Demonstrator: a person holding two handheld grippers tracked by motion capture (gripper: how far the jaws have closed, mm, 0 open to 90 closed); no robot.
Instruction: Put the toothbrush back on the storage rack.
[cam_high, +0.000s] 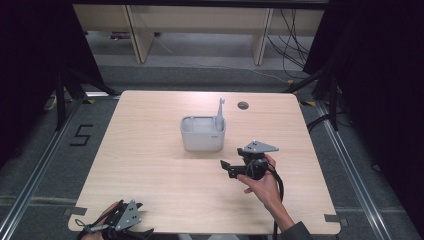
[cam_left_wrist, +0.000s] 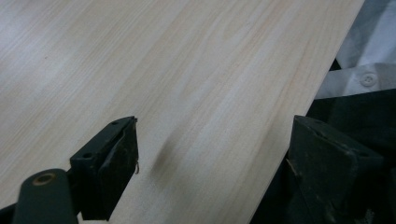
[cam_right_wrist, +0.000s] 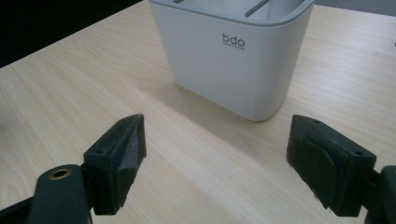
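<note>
Jaws of the right gripper (cam_high: 229, 167) stand wide apart and empty, aimed at the grey container (cam_high: 202, 133) just beside them, which suggests an approach to it; the left gripper (cam_high: 131, 223) rests idle at the near left corner of the surface (cam_high: 150, 170), its jaws likewise wide and empty. Container sits upright near the centre of the surface, rounded, pale grey, divided inside, with a slim grey utensil (cam_high: 220, 113) standing in its right compartment.

Pale wood-grain bench (cam_high: 150, 165) — smooth, faintly sheened, fine straight lines along its length. Grey-white plastic holder (cam_right_wrist: 233, 65), matt and even, small dark lettering printed on one wall. Matt black plastic on the right gripper (cam_right_wrist: 215, 158), pads (cam_right_wrist: 126, 154) worn and scuffed at the edges; same rough black on the left gripper (cam_left_wrist: 210, 163). White cloth with a button (cam_left_wrist: 369, 79) — soft, creased.
</note>
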